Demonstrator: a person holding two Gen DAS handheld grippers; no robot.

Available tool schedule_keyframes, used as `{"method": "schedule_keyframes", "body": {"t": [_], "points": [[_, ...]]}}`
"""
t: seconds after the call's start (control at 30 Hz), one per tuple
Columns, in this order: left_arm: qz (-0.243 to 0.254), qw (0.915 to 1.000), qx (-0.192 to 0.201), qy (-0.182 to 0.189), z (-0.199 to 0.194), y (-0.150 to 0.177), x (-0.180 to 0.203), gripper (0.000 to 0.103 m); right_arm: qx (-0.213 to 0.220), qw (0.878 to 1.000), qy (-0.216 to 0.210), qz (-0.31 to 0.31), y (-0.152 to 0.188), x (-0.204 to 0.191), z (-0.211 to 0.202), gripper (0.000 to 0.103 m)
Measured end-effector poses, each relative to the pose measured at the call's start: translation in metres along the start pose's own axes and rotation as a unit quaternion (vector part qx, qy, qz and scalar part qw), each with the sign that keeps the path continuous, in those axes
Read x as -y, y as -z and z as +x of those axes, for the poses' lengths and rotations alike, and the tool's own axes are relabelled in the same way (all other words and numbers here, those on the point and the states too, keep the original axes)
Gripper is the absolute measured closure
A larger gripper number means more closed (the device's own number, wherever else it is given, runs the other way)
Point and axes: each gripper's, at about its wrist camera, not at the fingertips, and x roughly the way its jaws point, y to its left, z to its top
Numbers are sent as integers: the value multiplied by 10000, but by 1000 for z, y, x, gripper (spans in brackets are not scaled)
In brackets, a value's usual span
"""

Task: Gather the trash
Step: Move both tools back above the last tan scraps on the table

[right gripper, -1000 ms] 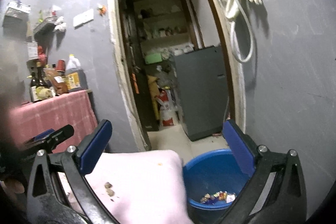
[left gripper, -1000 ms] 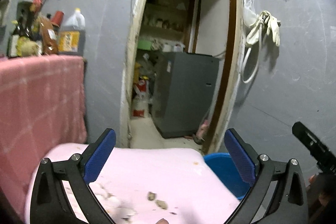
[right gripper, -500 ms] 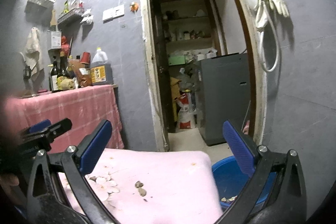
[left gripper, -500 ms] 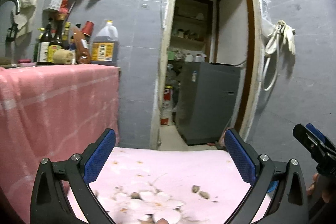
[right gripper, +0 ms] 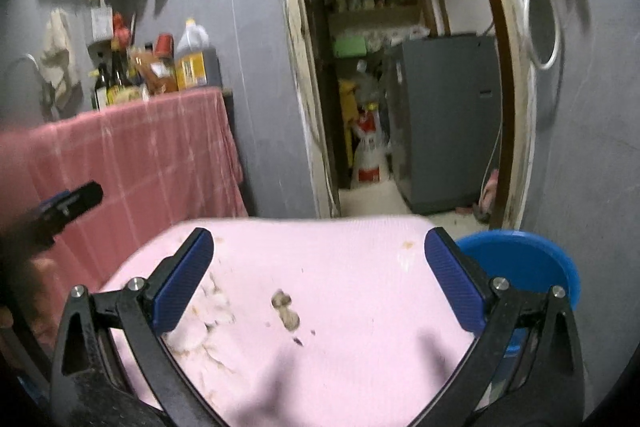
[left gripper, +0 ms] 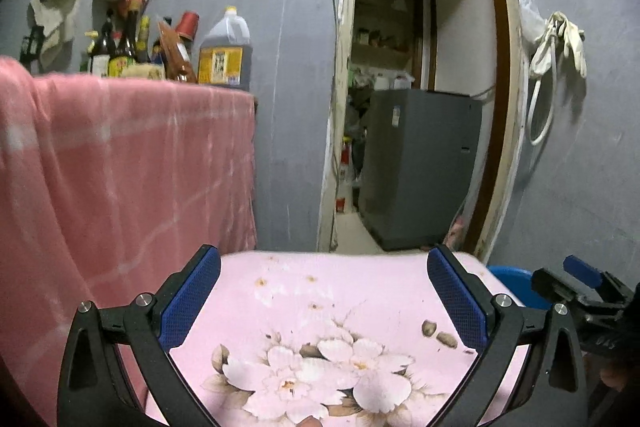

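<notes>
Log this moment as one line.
left gripper: open, empty | right gripper: open, empty | brown scraps on pink cloth | blue basin beside

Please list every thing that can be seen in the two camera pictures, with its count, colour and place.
table cover: one, pink with a flower print, under both grippers.
brown scraps: a few, on the table cover.
basin: one, blue, beyond the right table edge.
cloth: one, pink checked, hanging over the counter on the left.
oil jug: one, dark with yellow label, on the counter.
bottles: several, dark, left of the oil jug.
appliance: one, grey, inside the doorway.
gloves: whitish, count unclear, hanging on the right wall.
left gripper: black with blue pads, jaws open, empty.
right gripper: same, jaws open, empty.
</notes>
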Motion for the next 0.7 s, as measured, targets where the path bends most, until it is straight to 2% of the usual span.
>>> {"method": "schedule_keyframes", "body": {"t": [0.13,0.33,0.5,0.7], "points": [[-73,9989,-454,-94,23,10,-4,2,-544,9985,-3,-98,12,3,25,0],[-207,9927,-1146,-307,56,29,-13,2,-1278,9915,117,-208,30,10,56,0],[-248,9826,-1769,-516,82,42,-18,2,-1738,9843,78,-293,38,11,75,0],[-355,9744,-2137,-599,97,52,-22,2,-2221,9738,26,-492,45,7,93,0]]}}
